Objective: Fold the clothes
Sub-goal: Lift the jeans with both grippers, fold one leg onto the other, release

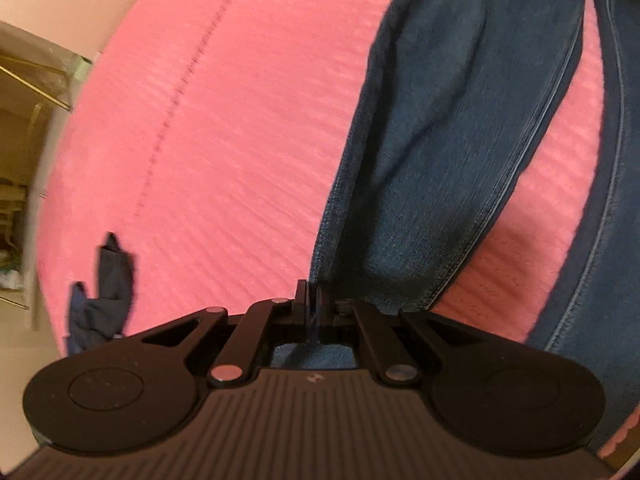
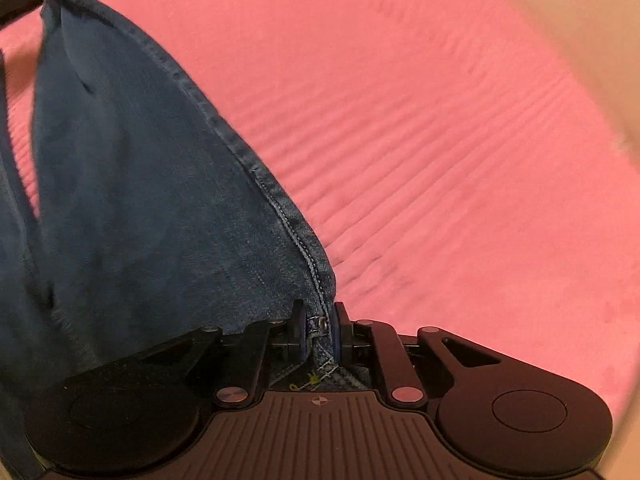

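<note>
A pair of dark blue jeans (image 1: 448, 128) hangs in the air above a pink ribbed bed cover (image 1: 224, 120). My left gripper (image 1: 314, 294) is shut on the edge of the jeans, which stretch away up and right. My right gripper (image 2: 320, 322) is shut on the stitched waistband of the jeans (image 2: 140, 200), by a metal rivet; the denim stretches up and left from it. The pink cover (image 2: 440, 140) fills the rest of the right wrist view. The lower part of the jeans is out of view.
A small dark blue garment (image 1: 102, 296) lies crumpled at the left edge of the pink cover. Beyond that edge are a pale wall and a shelf with gold rails (image 1: 28, 88). A beige wall (image 2: 580, 20) lies past the cover at right.
</note>
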Demonstrator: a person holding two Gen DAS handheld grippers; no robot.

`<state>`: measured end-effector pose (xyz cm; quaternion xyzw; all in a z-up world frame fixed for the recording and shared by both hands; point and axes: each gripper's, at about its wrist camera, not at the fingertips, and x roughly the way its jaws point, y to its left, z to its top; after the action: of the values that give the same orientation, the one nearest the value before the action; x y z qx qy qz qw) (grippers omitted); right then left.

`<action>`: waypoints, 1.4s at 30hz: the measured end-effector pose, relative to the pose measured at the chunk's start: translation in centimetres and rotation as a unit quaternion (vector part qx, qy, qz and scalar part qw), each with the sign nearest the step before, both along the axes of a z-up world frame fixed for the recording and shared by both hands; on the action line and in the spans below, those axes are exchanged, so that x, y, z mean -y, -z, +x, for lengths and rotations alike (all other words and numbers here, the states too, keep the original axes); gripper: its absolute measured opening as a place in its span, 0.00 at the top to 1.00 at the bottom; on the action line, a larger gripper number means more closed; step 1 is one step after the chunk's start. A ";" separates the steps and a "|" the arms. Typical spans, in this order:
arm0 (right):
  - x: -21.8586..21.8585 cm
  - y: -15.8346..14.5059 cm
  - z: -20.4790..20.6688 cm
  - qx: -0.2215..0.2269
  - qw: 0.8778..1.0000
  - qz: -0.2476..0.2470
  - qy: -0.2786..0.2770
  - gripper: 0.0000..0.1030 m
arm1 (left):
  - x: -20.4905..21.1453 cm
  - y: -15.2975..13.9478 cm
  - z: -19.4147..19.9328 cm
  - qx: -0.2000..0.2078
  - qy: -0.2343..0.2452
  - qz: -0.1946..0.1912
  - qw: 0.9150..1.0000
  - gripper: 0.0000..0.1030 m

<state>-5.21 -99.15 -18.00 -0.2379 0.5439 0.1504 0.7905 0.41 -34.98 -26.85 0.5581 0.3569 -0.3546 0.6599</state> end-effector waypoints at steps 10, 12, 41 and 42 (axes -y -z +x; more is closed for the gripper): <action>-10.0 -4.7 -27.7 0.090 0.994 -0.057 0.000 0.90 | -5.2 -8.2 -14.0 -0.051 -0.006 0.009 0.999 1.00; -11.2 -1.8 -30.9 0.060 0.997 -0.049 0.016 0.82 | -6.5 -6.7 -17.6 -0.076 -0.009 0.032 0.997 1.00; -1.6 -0.3 -35.8 0.125 0.702 0.320 0.624 0.88 | -8.1 2.4 -24.2 -0.117 -0.009 0.089 0.989 0.99; -1.4 0.3 -36.1 0.114 0.703 0.314 0.628 0.88 | -8.2 1.9 -24.0 -0.113 -0.013 0.085 0.990 0.99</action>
<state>-41.31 -97.73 -18.35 0.4054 0.3946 -0.2473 0.7866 -23.60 -26.81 -28.79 0.5636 0.4656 -0.3749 0.5702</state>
